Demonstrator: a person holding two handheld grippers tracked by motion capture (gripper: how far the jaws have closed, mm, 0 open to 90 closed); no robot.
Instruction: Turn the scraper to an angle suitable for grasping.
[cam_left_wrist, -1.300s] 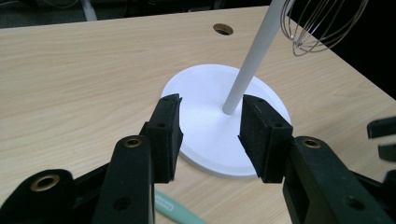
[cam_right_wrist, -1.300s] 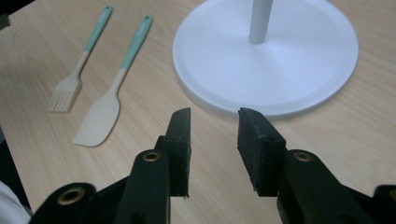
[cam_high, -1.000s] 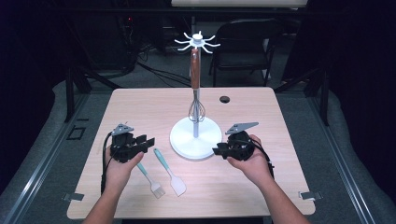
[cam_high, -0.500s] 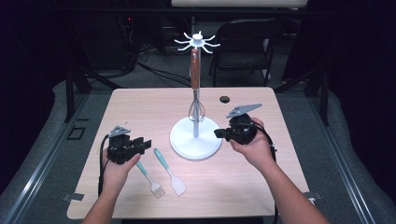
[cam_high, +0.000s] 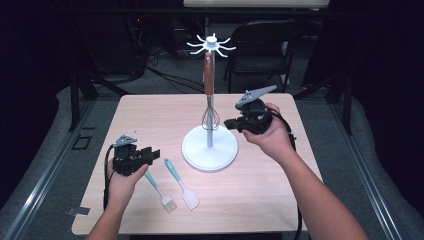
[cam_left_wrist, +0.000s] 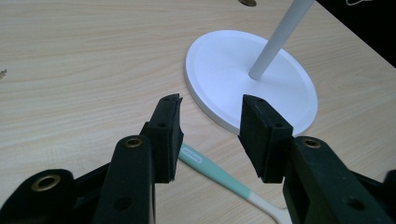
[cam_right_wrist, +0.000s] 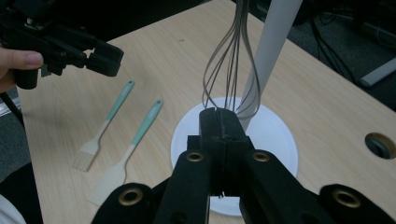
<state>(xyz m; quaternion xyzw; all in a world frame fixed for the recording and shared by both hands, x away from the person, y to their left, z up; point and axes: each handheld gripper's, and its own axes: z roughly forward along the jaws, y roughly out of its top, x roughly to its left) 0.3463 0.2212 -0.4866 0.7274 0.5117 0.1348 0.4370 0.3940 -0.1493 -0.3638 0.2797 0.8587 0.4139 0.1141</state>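
Note:
A white stand (cam_high: 210, 149) holds a whisk (cam_high: 210, 117) that hangs by its brown handle from the hook ring on top. My right gripper (cam_high: 229, 122) is raised beside the wire loops, shut with nothing seen between its jaws. In the right gripper view the whisk (cam_right_wrist: 229, 60) wires end just past the closed tips (cam_right_wrist: 219, 114); I cannot tell whether they touch. My left gripper (cam_high: 154, 153) sits low at the table's left, open. Its jaws (cam_left_wrist: 210, 109) straddle the air above a teal handle (cam_left_wrist: 212, 167), short of the stand's base (cam_left_wrist: 252, 84).
A teal-handled brush (cam_high: 161, 189) and a teal-handled spatula (cam_high: 183, 186) lie side by side at the front, left of the stand. A round cable hole (cam_right_wrist: 380, 144) is in the tabletop behind the stand. A chair (cam_high: 265, 45) stands beyond the far edge.
My right gripper has risen from table level beside the base to the height of the whisk's wires and drawn closer to them. The left gripper has stayed in place.

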